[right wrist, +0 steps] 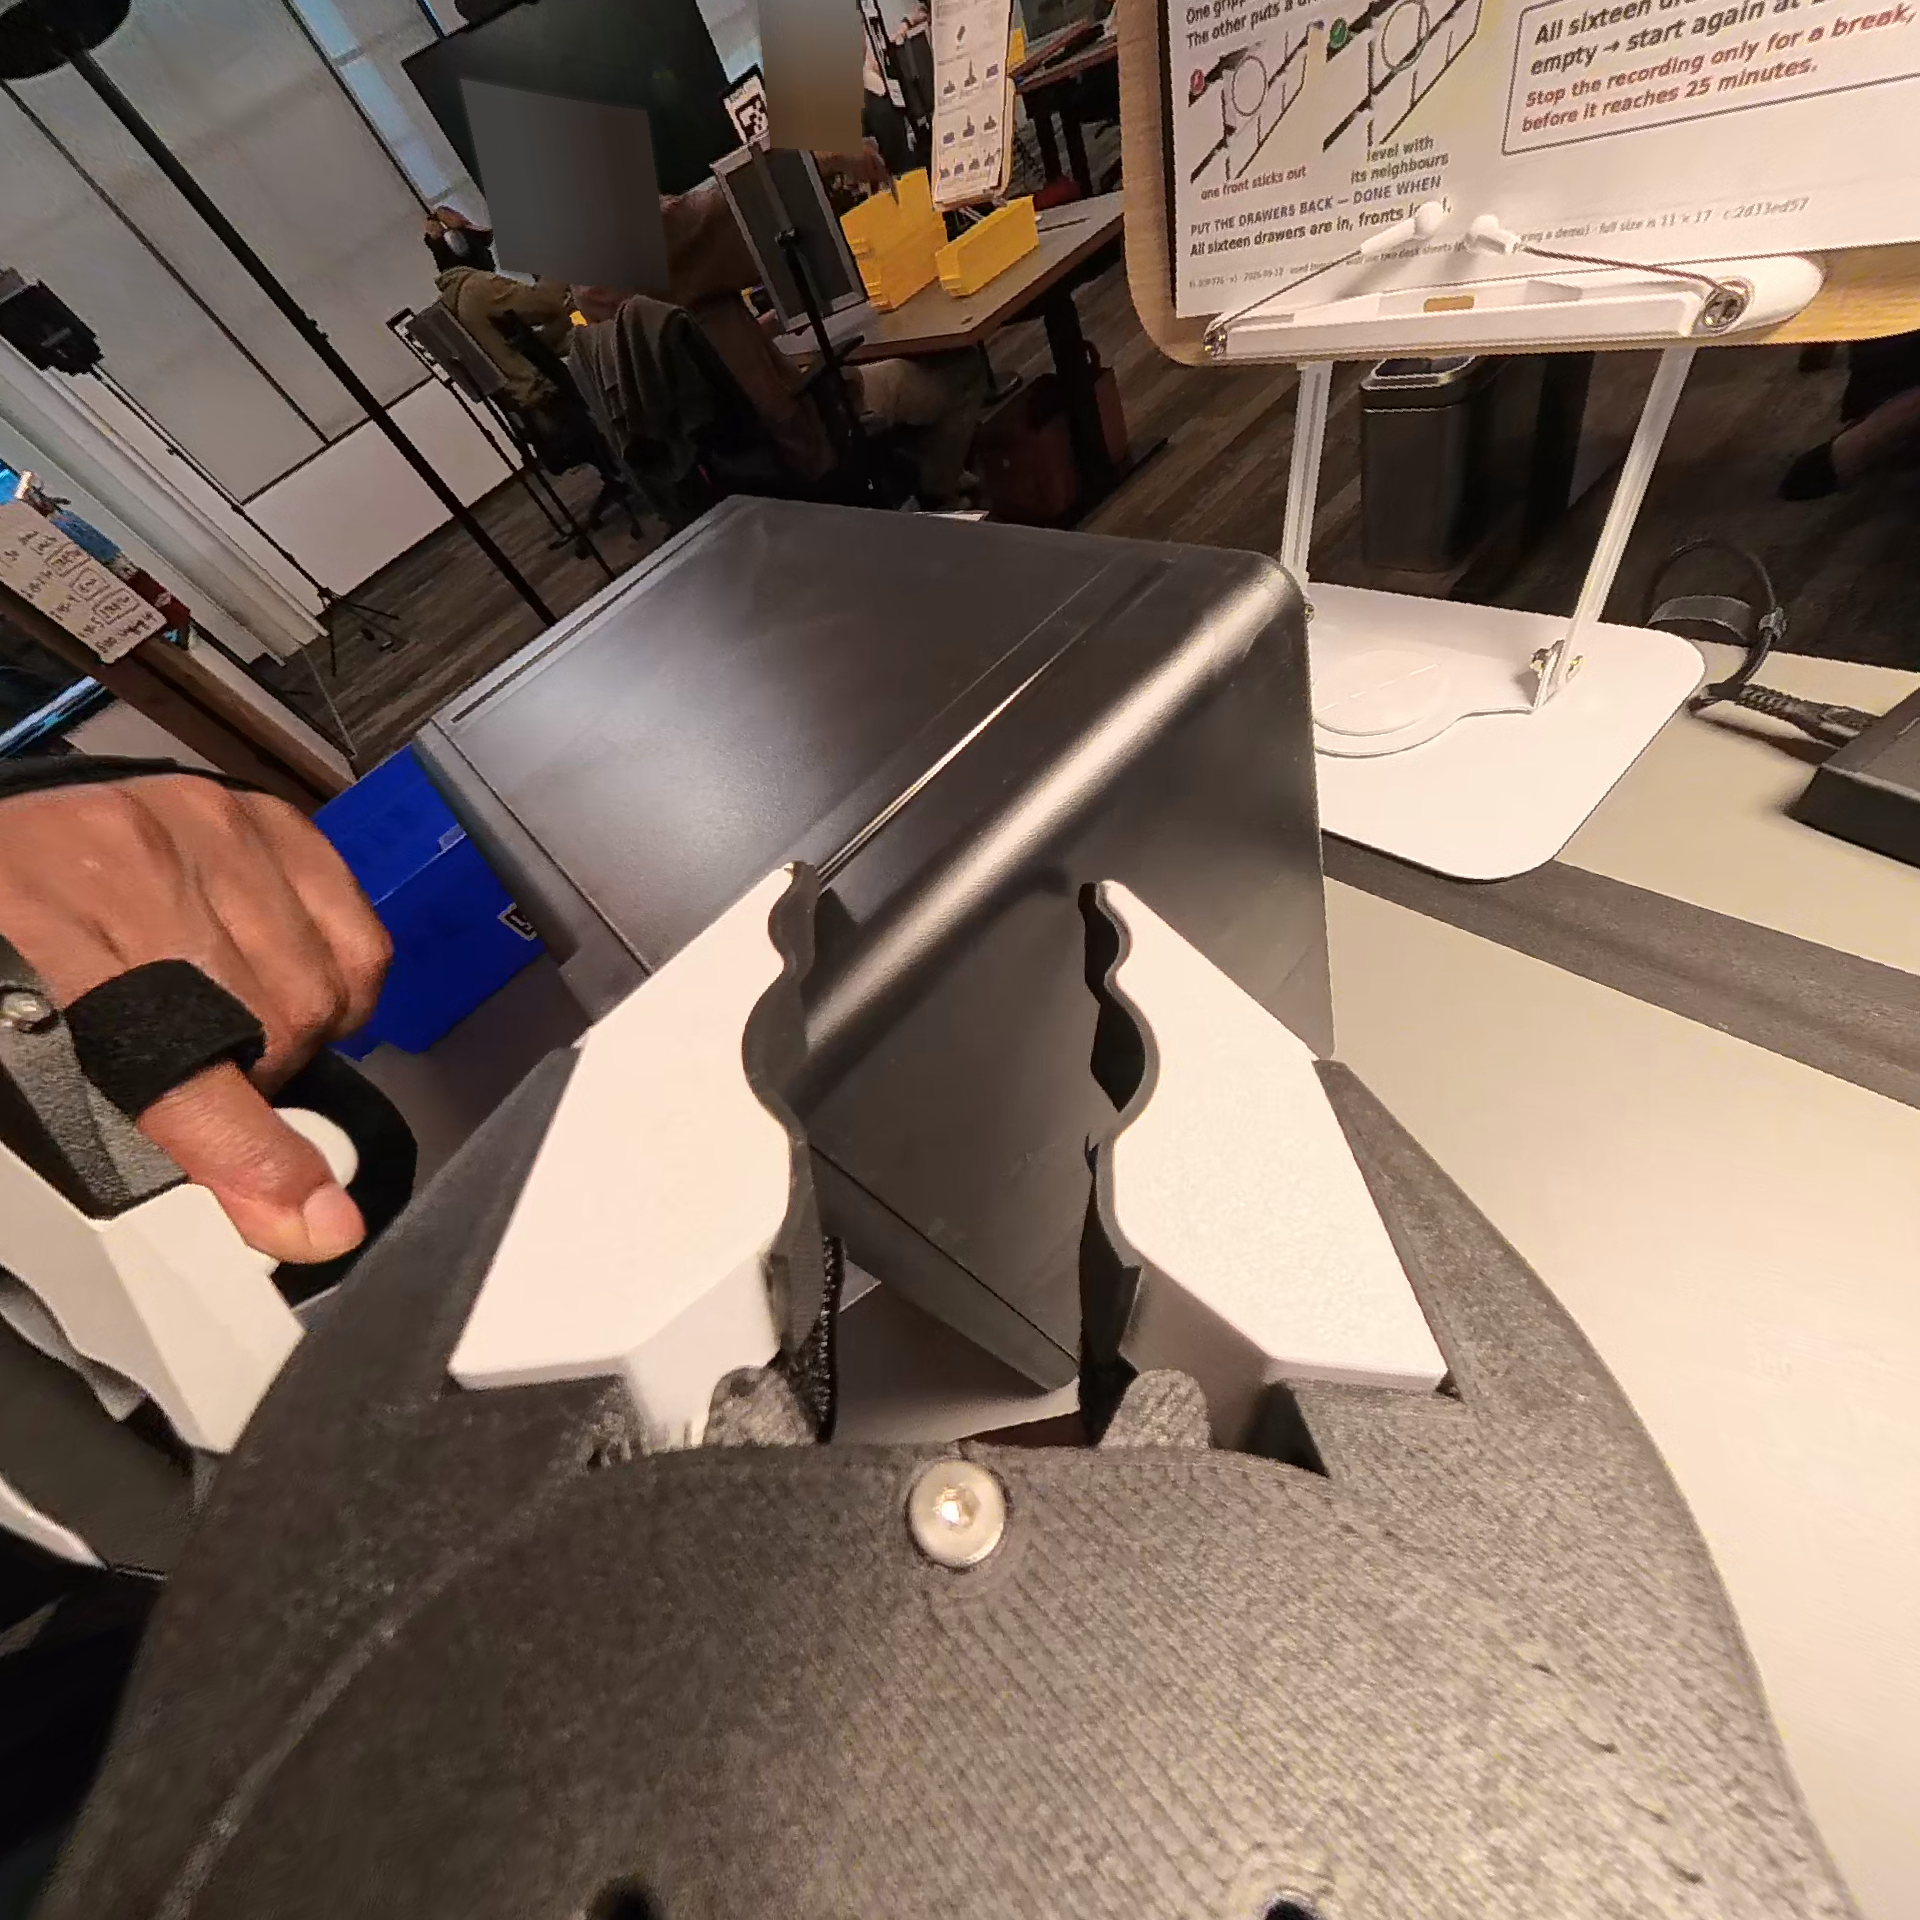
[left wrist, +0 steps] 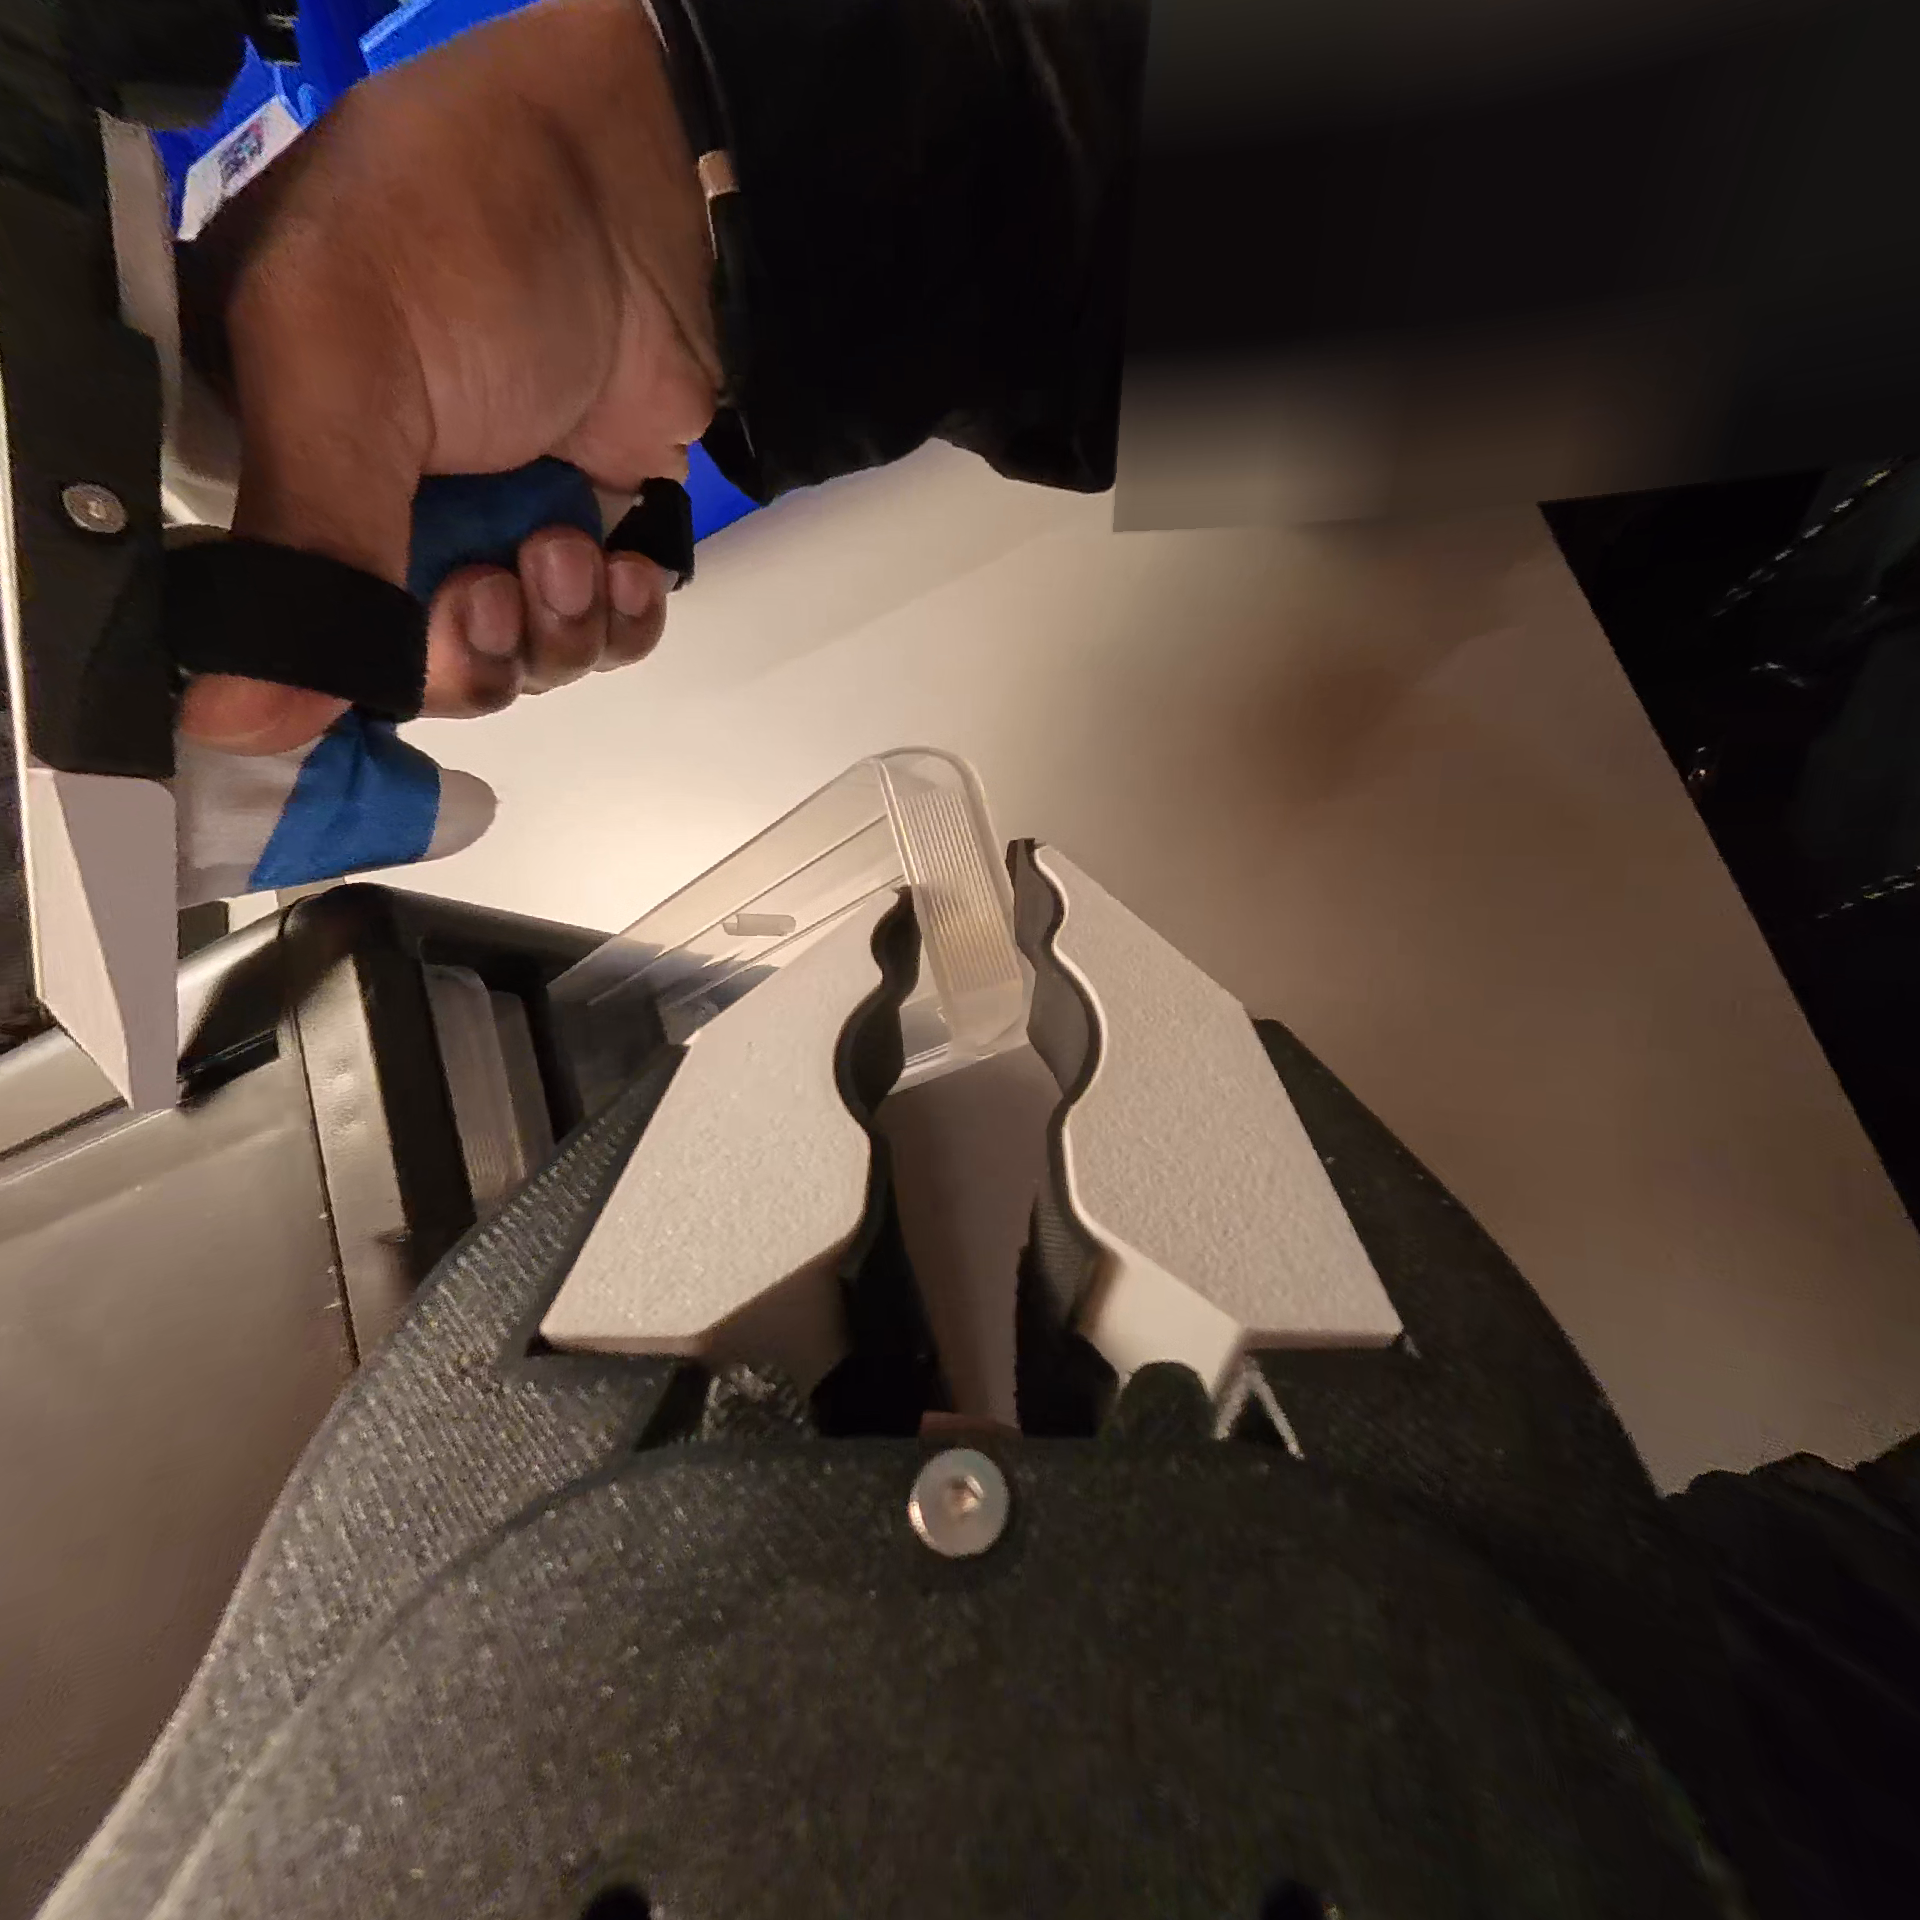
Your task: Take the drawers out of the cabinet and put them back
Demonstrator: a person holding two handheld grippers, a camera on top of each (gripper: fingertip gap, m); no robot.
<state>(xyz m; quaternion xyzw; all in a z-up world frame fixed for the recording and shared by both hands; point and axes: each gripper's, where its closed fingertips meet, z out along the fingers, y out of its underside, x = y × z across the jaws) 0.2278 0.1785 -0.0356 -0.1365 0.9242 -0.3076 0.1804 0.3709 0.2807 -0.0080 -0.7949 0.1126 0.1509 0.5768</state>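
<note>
Printed instruction sheet (right wrist: 1507, 125) clipped to a wooden-edged stand board, far right, black and red lettering with small diagrams. Black-and-white square marker tag (right wrist: 750, 112) far back, above the desks. Handwritten whiteboard (right wrist: 73, 582) at far left (lines too small to make out). White label (right wrist: 525, 920) on a blue bin (right wrist: 416, 894), left; another such label (left wrist: 241, 166) in the left wrist view.

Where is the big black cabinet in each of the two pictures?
Left wrist view: the black metal cabinet shows only as a dark edge at lower left, with the clear plastic drawer sticking out of it.
Right wrist view: its top and side fill the middle, right behind the fingers.
Shared landmark: the blue plastic bin, beside the cabinet.
</note>
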